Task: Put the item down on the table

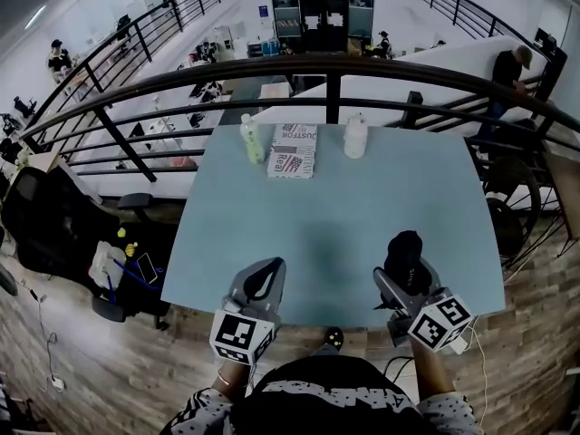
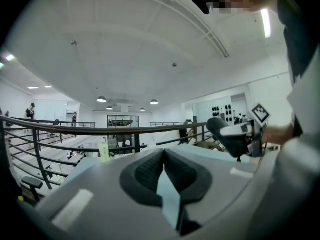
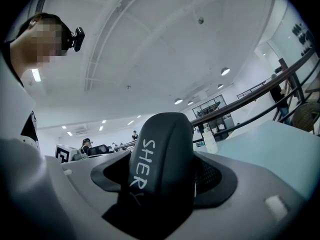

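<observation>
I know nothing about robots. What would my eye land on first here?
Probably the black item with white lettering, clamped in the right gripper near the front edge of the pale blue table. Beside it, the left gripper is shut on nothing. Along the far edge stand a greenish bottle, a printed pack and a white bottle.

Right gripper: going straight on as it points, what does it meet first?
Nothing soon: bare table lies ahead of the right gripper; the white bottle at the far edge looks nearest its line.
</observation>
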`<action>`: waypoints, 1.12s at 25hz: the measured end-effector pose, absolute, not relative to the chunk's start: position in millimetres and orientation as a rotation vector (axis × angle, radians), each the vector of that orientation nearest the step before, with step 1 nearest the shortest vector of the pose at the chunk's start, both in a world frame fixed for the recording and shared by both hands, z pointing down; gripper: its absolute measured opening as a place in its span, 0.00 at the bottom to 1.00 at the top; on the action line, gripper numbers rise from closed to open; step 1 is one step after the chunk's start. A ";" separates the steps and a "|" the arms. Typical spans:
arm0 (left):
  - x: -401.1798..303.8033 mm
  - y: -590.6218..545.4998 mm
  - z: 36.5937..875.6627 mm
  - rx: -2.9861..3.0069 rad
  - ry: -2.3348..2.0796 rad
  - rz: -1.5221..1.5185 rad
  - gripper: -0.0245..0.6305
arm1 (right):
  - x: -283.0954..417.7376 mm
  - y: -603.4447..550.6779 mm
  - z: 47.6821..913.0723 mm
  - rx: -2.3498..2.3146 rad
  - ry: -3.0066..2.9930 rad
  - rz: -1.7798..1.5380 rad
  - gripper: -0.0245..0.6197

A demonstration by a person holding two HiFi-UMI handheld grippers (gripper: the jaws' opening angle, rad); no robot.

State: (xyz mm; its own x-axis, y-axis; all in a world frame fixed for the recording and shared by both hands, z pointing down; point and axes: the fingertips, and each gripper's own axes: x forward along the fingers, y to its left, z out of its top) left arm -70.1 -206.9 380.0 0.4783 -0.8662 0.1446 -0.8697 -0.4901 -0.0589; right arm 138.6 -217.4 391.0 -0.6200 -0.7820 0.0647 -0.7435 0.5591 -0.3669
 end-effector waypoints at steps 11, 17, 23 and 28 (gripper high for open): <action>-53.3 -234.9 387.1 2.638 -1.648 0.251 0.04 | 157.7 -257.9 402.8 -1.277 2.727 -0.564 0.62; -52.9 -237.6 388.0 2.615 -1.695 0.266 0.04 | 159.3 -273.0 412.2 -1.248 2.724 -0.583 0.62; -55.0 -238.7 390.1 2.600 -1.714 0.289 0.04 | 160.8 -280.1 423.5 -1.246 2.731 -0.610 0.62; -61.1 -248.5 396.3 2.581 -1.719 0.290 0.04 | 160.5 -295.3 432.2 -1.269 2.735 -0.621 0.62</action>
State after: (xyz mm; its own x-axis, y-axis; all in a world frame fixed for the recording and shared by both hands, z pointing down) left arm -61.1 -248.5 396.3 0.3736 -0.9120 0.1691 -0.9170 -0.3906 -0.0805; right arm 160.5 -295.3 432.2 -0.6583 -0.7447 0.1101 -0.7192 0.5789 -0.3842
